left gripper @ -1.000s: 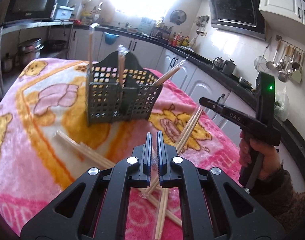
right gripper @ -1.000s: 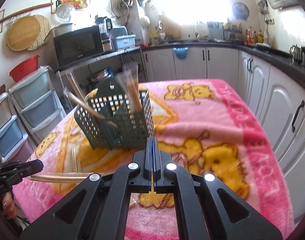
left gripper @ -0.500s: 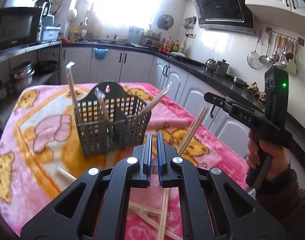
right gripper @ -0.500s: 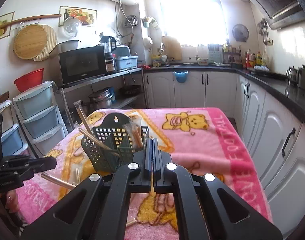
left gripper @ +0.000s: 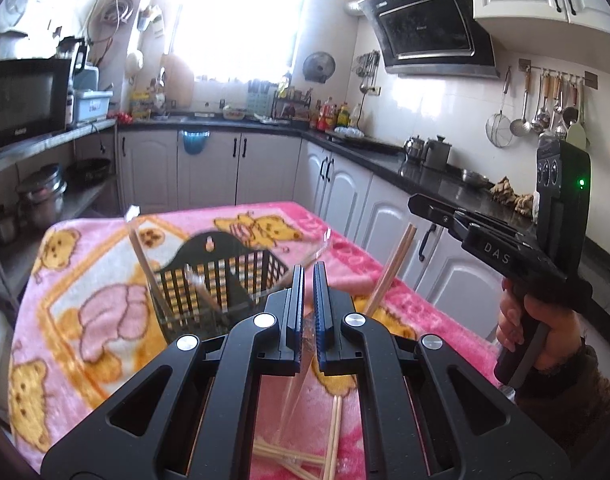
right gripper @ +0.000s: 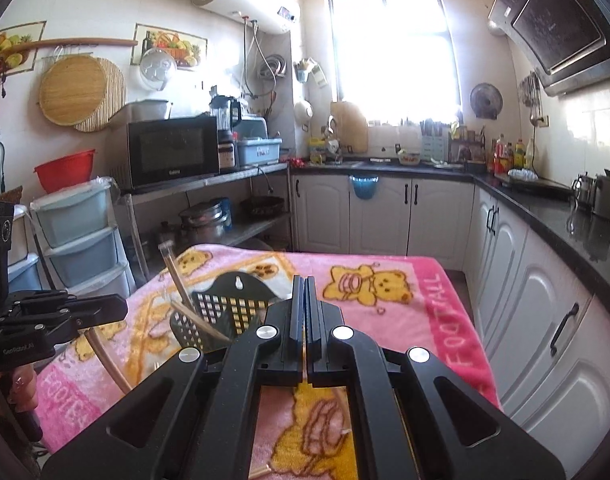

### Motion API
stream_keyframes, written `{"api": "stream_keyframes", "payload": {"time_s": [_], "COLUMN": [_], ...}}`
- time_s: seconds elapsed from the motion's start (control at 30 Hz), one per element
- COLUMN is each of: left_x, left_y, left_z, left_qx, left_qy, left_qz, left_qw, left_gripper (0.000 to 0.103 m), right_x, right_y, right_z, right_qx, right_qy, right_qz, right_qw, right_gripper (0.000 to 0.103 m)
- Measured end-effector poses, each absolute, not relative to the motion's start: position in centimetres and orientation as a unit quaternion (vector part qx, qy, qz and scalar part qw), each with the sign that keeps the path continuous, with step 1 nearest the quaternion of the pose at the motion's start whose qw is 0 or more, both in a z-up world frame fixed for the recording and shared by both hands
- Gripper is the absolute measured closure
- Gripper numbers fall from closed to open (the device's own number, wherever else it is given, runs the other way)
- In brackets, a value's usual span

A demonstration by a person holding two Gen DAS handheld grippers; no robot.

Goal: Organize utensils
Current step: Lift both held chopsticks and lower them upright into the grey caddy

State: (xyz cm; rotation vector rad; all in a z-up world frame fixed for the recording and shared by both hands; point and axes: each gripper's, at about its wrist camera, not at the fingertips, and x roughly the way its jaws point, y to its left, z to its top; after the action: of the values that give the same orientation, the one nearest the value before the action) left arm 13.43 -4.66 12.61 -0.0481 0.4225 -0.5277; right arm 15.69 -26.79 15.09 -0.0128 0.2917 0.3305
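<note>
Chopsticks go up in a home kitchen

A dark perforated plastic utensil basket (left gripper: 221, 280) with plastic-sleeved wooden chopsticks (left gripper: 139, 248) stands on the worktop's pink teddy-bear blanket (right gripper: 405, 304); the left tongs (left gripper: 308, 276) pinch a clear-wrapped chopstick pair (left gripper: 389, 276), the right tongs (right gripper: 306, 292) are closed, contents unclear. Loose chopsticks (left gripper: 281, 456) lie below; white cabinets (right gripper: 381, 216) and a black microwave (right gripper: 169, 152) stand beyond.

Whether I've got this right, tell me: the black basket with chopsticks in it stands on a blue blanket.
Not quite. The blanket is pink, not blue, as the right wrist view shows. The black basket with chopsticks in it does stand on it.
</note>
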Motion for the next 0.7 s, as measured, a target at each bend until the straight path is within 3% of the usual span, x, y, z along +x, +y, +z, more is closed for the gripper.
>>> {"api": "stream_keyframes", "payload": {"time_s": [0.7], "left_x": [17.6], "left_y": [-5.3], "left_z": [20.5], "left_qx": [-0.026], "left_qy": [0.126], "left_qz": [-0.249], "left_qw": [0.960], "left_gripper": [0.101], "right_x": [16.5], "right_y": [-24.5], "right_z": [22.5], "right_qx": [-0.031], "right_qy": [0.069], "right_qz": [0.189], "right_qw": [0.979], "right_gripper": [0.102]}}
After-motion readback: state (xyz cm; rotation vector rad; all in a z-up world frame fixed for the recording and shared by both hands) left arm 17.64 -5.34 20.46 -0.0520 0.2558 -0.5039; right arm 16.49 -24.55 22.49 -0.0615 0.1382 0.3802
